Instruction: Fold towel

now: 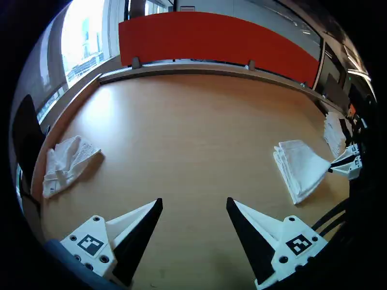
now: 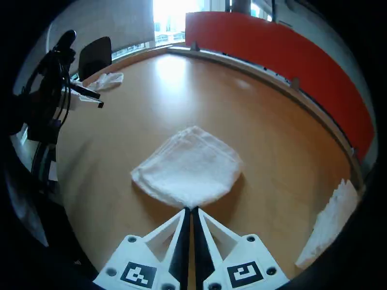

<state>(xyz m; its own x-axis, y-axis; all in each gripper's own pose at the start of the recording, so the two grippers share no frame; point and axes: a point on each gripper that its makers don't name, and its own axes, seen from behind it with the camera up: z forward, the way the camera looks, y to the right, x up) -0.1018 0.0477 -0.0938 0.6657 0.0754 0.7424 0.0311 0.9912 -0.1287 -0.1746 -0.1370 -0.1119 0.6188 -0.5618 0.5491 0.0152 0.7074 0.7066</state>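
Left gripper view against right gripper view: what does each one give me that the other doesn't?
Left gripper view: the left gripper open above the table, the right gripper seen from the side. Right gripper view: the right gripper's shut fingers up close, tips at a corner of the folded towel, the left gripper far off. Both: folded towel, crumpled towel, towel stack, red partition.

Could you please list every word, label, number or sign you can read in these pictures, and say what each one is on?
No words or numbers can be read.
Black-and-white square markers on the left hand-held gripper and the right hand-held gripper: coded patterns, not text.
Small sign above the red partition: too blurred to read.
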